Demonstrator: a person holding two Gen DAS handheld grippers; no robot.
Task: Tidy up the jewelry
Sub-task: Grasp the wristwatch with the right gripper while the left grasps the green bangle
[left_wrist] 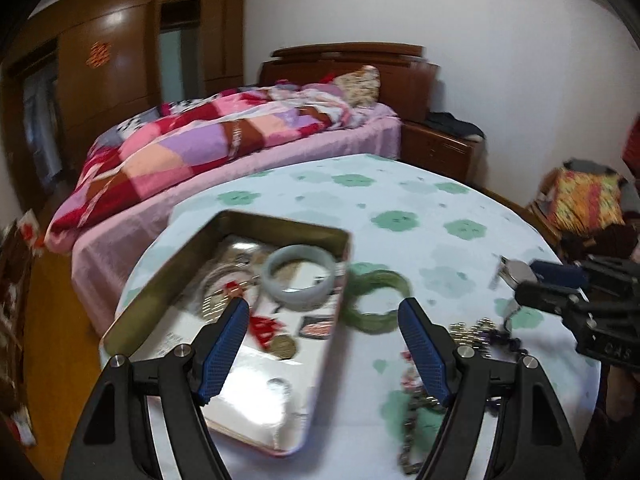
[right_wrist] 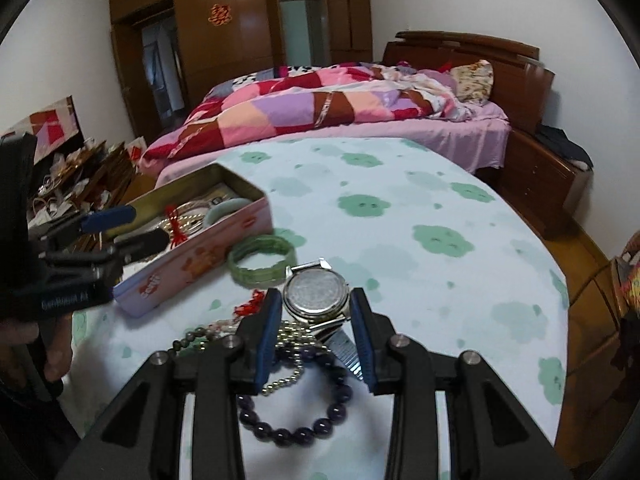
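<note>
An open pink tin (left_wrist: 132, 304) (right_wrist: 192, 256) lies on the round table (right_wrist: 400, 184), holding a pale jade bangle (left_wrist: 300, 280) (right_wrist: 224, 208), chains and a red-tasselled charm. A green bracelet (left_wrist: 376, 300) (right_wrist: 262, 260) rests on the cloth just right of the tin. My left gripper (left_wrist: 324, 312) (right_wrist: 132, 228) hovers open over the tin's near right corner, nothing between its fingers. My right gripper (right_wrist: 316, 300) (left_wrist: 532, 280) is shut on a silver watch (right_wrist: 316, 292) (left_wrist: 516, 272), its metal band hanging below. Beneath lie a purple bead bracelet (right_wrist: 296, 404) and a small-bead chain (right_wrist: 288, 376).
The mint cloud-print cloth (left_wrist: 420, 208) covers the table. Behind it stands a bed with a patchwork quilt (right_wrist: 320, 108), a wooden wardrobe (right_wrist: 240, 20) and a nightstand (right_wrist: 540, 176). Clutter sits on the floor at the left (right_wrist: 80, 168). A hand (right_wrist: 56, 352) holds the left gripper's handle.
</note>
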